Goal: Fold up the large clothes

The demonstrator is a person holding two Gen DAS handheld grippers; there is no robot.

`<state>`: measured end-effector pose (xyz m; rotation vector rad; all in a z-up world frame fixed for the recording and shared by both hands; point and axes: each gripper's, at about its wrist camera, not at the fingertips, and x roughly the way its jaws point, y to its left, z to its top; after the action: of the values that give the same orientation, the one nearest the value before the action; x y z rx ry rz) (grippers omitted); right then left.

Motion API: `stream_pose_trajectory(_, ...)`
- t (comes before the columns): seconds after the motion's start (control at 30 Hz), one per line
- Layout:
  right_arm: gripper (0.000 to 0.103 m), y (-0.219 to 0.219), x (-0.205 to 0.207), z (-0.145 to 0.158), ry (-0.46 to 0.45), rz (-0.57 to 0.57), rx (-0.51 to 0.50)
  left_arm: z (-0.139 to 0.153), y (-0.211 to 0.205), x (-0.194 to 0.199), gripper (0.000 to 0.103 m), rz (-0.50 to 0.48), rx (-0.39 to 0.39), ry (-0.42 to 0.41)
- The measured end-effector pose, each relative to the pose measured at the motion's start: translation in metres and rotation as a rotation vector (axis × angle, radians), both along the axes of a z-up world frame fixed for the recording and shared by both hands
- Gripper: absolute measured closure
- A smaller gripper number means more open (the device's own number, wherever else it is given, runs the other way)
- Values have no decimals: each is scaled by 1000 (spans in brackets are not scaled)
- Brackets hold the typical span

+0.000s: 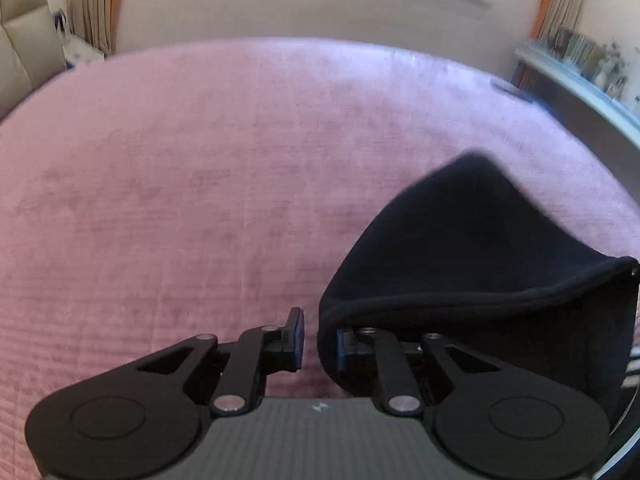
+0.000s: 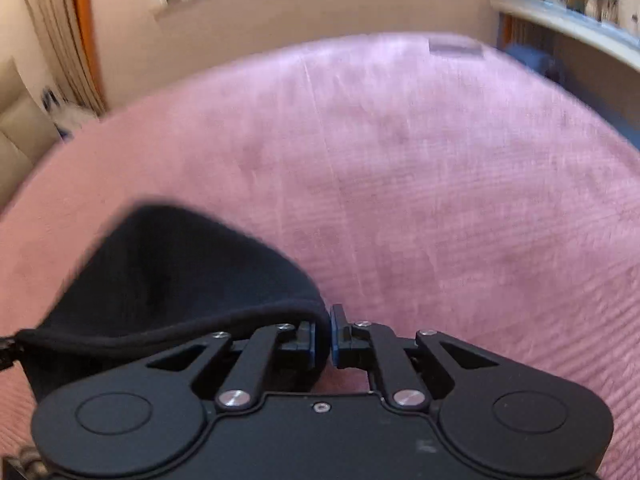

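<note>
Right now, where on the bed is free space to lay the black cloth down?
The pink bedspread lies bare from the left gripper out to the far wall, and likewise ahead of the right gripper. It is crowded only between the grippers, where the black garment hangs, and at a small dark object at the far edge.

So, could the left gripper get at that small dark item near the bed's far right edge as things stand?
Probably not right away: the left gripper has black fabric at its jaws. The dark item lies far across the bare pink bedspread, with nothing between.
</note>
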<state>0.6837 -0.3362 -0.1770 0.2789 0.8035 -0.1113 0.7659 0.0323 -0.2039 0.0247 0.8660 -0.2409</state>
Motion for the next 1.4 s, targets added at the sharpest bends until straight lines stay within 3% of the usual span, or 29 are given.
stream_pose_trajectory(0.1, 96, 0, -9, 19, -86, 13, 3, 29, 6, -7, 84, -17, -36, -91)
stream_pose_trajectory(0.17, 96, 3, -10, 10, -51, 25, -28, 30, 6, -9, 83, -38, -23, -74)
stream_pose_trajectory(0.23, 93, 1, -11, -14, 43, 22, -42, 11, 4, -11, 74, -65, 18, -10)
stream_pose_trajectory(0.27, 85, -3, -11, -27, 115, 29, -33, -8, 3, -14, 70, -74, 58, 48)
stream_pose_trajectory(0.3, 65, -7, -12, -36, 175, 35, -14, -24, 2, -17, 59, -64, 88, 97)
stream_pose_trajectory(0.33, 50, -12, -15, -43, 221, 40, 15, -35, 4, -23, 58, -56, 92, 131)
stream_pose_trajectory(0.43, 46, -37, -37, -32, 228, 30, 151, -26, 16, -52, 50, -61, 70, 75)
stream_pose_trajectory(0.53, 42, -42, -49, -4, 185, 28, 111, -7, 30, -68, 46, -44, 101, 63)
stream_pose_trajectory(0.67, 43, -20, -34, 31, 45, 87, 14, 28, 37, -68, 47, -24, 142, -20)
stream_pose_trajectory(0.77, 50, 6, -7, 38, -10, 153, -14, 50, 24, -55, 46, -41, 24, -98)
stream_pose_trajectory(0.8, 58, 15, 2, 33, -9, 171, -7, 52, 14, -47, 46, -59, -19, -105)
stream_pose_trajectory(0.83, 73, 21, 10, 23, 13, 189, 2, 50, 5, -38, 46, -81, -43, -102)
stream_pose_trajectory(0.9, 87, 28, 22, 0, 89, 193, 19, 38, -17, -23, 46, -141, -49, -76)
stream_pose_trajectory(1.07, 94, 23, 21, -41, 187, 193, 6, -26, -33, -1, 43, -150, 54, 70)
stream_pose_trajectory(1.13, 95, 18, 16, -41, 177, 211, 20, -38, -20, 1, 36, -108, -11, 98)
stream_pose_trajectory(1.2, 92, 15, 15, -32, 162, 249, 21, -30, -7, 2, 41, -72, -62, 128)
stream_pose_trajectory(1.27, 84, 10, 12, -15, 117, 291, 41, -14, 0, 3, 44, -72, -66, 83)
stream_pose_trajectory(1.33, 55, 7, 17, 1, 77, 343, 50, 3, 2, 9, 41, -95, -82, 36)
stream_pose_trajectory(1.4, 54, 11, 25, 12, 40, 386, 24, 17, 0, 23, 38, -115, -117, 2)
